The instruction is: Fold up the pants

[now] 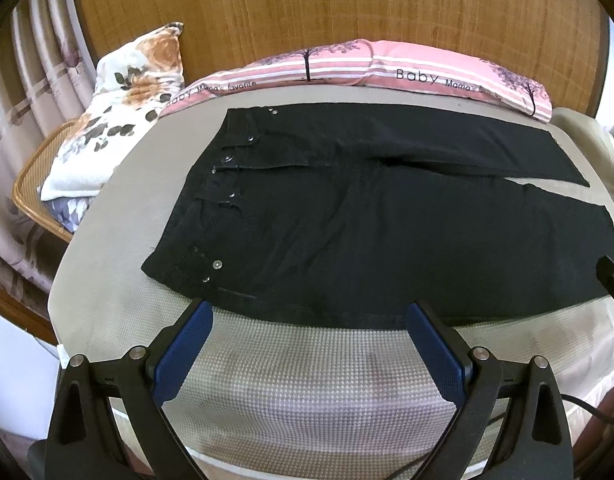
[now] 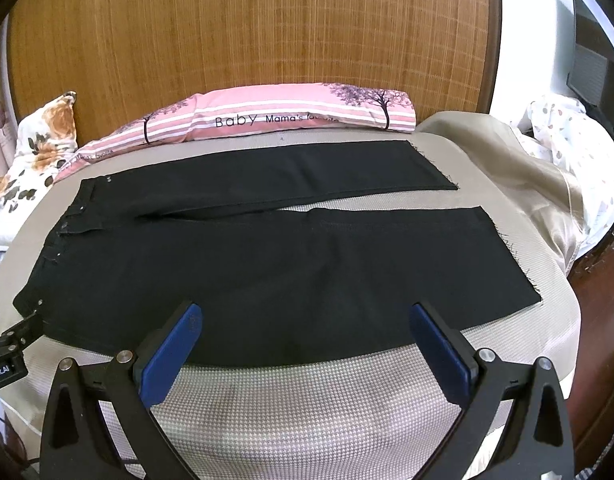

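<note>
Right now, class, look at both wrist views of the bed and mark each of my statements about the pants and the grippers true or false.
1. The black pants lie flat, legs apart. True.
2. The left gripper is shut on the waistband. False: its jaws stand open, holding nothing.
3. The waistband points toward the floral pillow. True.
4. The right gripper holds a leg hem. False: it is open and holds nothing.
5. The pink pillow lies on the pants. False: it lies beyond them, by the headboard.
</note>
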